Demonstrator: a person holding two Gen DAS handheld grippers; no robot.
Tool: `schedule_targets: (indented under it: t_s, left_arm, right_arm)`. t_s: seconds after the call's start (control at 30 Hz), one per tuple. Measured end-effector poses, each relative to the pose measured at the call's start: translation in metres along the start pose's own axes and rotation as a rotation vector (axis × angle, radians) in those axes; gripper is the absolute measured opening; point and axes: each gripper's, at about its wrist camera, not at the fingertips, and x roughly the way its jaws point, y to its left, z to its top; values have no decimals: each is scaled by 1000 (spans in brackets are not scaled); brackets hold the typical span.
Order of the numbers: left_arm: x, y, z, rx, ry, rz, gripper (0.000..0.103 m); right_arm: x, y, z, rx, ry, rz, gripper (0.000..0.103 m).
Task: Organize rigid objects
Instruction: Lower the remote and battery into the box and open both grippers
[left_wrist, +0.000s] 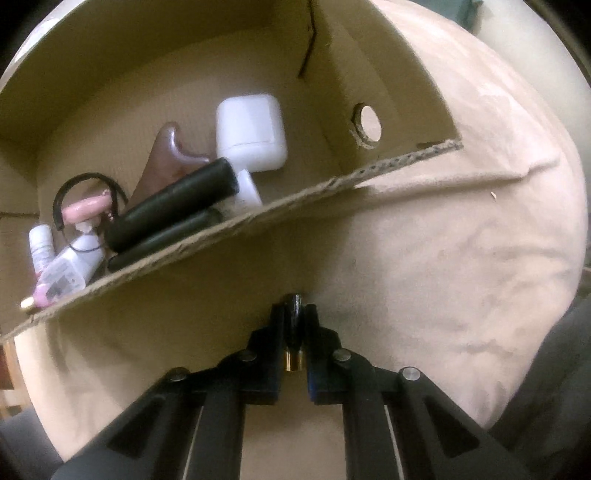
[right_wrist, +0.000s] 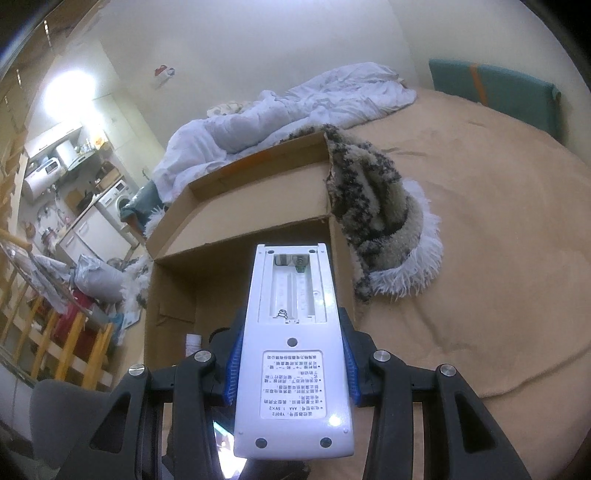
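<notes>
My left gripper (left_wrist: 294, 314) is shut on a small black tube with a gold end (left_wrist: 294, 332), held just outside the near wall of a cardboard box (left_wrist: 258, 218). Inside the box lie a white earbud case (left_wrist: 251, 131), two black cylinders (left_wrist: 173, 203), a pink-brown glossy piece (left_wrist: 162, 158), a pink clip with a black cord (left_wrist: 86, 208) and small white bottles (left_wrist: 70, 269). My right gripper (right_wrist: 291, 365) is shut on a white remote control (right_wrist: 293, 347), back side up, battery bay uncovered, held above the cardboard box (right_wrist: 236, 206).
The box sits on a tan bedspread (right_wrist: 480, 240). A patterned shaggy throw (right_wrist: 373, 206) hangs over the box's right corner. A white duvet (right_wrist: 280, 114) lies behind. A teal headboard (right_wrist: 495, 88) is at the far right. A kitchen area and wooden railing are at the left.
</notes>
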Motion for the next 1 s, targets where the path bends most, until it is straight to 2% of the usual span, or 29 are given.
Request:
schedule_targets:
  t_s: [0.23,0.37,0.63,0.83,1.0]
  left_arm:
    - [-17,31,-9,-83,0,31,9]
    - [-49,56,-14,-167,-76,38,9]
    - [-120,101,-25,-223,-242,63,9]
    - [-134,155,-8,-300,-279,97,9]
    - [-127,162,7,-312,-277,96,9]
  right_arm:
    - [4,5,-2,-33,12,-15,45]
    - [4,7,-4,-46,14,-26,45]
    - [-9,20,-5,-72,-28,-30,45]
    - [-8,24,-2,-83,-42,-24,45]
    - [2,26,2,-94,-28,-26,45]
